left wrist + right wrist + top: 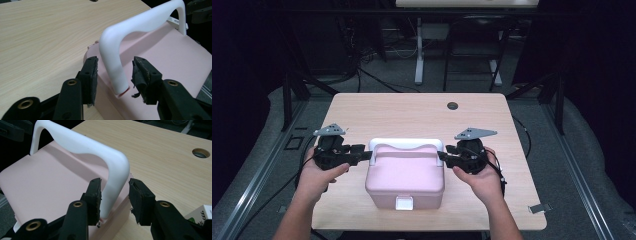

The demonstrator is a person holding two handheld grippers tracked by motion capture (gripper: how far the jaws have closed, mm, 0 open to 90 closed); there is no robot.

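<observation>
I see the table (422, 107), pale wood, with a round cable hole (452, 105) near its far edge. On its near half sits the box (404, 182), pink with a white clasp (404, 202) on the front side facing me. Its white handle (406, 145) stands upright over the lid, arching from one side to the other.

My left hand-held gripper (368, 155) is at the handle's left end. In the left gripper view its jaws sit on either side of the handle's leg (115, 72), parted, with a gap on both sides, so it holds nothing. My right hand-held gripper (441, 156) is at the right end. In the right gripper view the leg (113, 192) stands between the jaws, one pad (96, 197) very close to it or just touching, the other apart; it is partly open, not clamped.

A small white carton (201, 213) lies at the right gripper view's lower right edge.
</observation>
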